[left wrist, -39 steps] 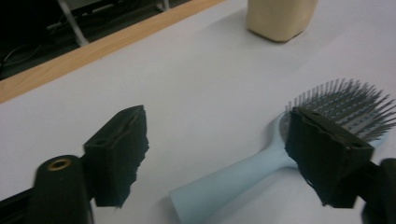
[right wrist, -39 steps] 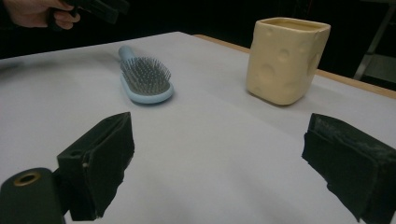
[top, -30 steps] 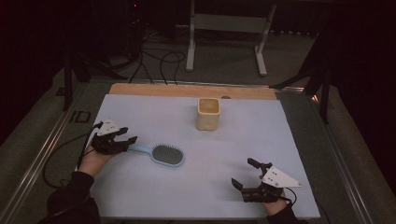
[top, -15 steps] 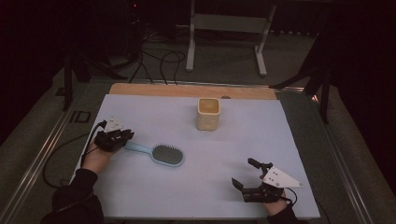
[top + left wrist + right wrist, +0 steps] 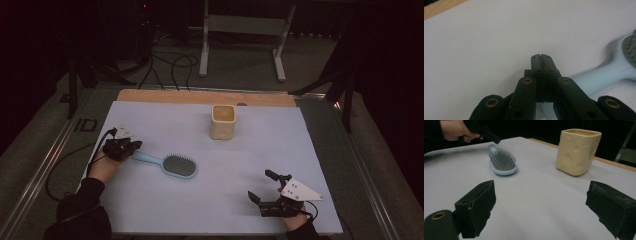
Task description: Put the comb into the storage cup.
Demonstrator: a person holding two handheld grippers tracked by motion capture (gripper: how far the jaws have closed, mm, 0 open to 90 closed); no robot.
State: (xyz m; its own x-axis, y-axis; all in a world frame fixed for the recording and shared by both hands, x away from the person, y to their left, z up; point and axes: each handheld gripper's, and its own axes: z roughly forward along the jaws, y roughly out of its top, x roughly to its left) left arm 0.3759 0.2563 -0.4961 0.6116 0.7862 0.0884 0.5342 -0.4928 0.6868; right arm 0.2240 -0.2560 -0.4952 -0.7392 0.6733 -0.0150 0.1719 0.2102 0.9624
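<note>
The left gripper [image 5: 134,146] has just been closing its jaws, now pressed together at the handle end of the pale blue hairbrush [image 5: 170,164]; whether they pinch the handle cannot be told. The brush lies near the mat's [image 5: 250,150] left edge, long axis running toward the right gripper [image 5: 260,186], spread wide near the front edge. A cream cup [image 5: 223,121] stands well apart; open room lies between.

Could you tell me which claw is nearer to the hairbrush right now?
The left. The left claw sits at the tip of the hairbrush handle, jaws closed. The right claw rests open at the table's near right, well away from it.
</note>
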